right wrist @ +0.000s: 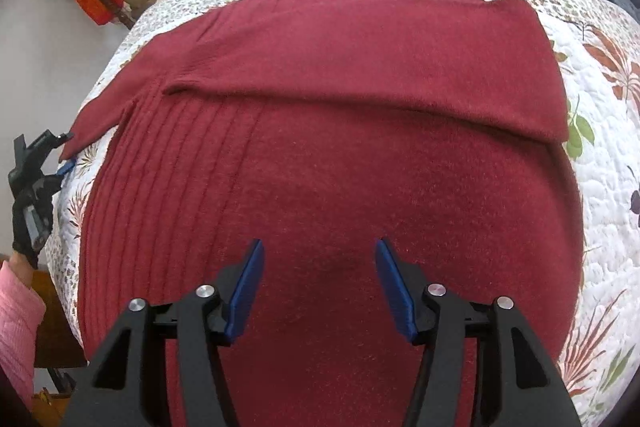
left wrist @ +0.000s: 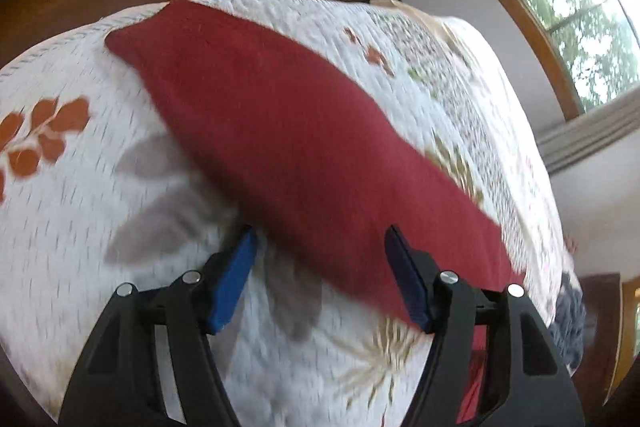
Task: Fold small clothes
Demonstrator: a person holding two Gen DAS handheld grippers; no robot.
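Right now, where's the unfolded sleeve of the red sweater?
In the right wrist view the unfolded sleeve runs off the red sweater toward the left edge of the quilt, its cuff beside the left claw.

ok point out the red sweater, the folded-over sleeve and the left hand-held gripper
red sweater [right wrist: 328, 195]: right wrist view, on the flat body panel.
folded-over sleeve [right wrist: 360, 67]: right wrist view, mid-sleeve, lying across the sweater's upper part.
left hand-held gripper [left wrist: 320, 275]: left wrist view, midway between its open blue fingertips.

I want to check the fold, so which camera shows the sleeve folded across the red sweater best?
The right wrist view: the folded sleeve lies fully visible across the red sweater. The left wrist view shows only the other sleeve, blurred.
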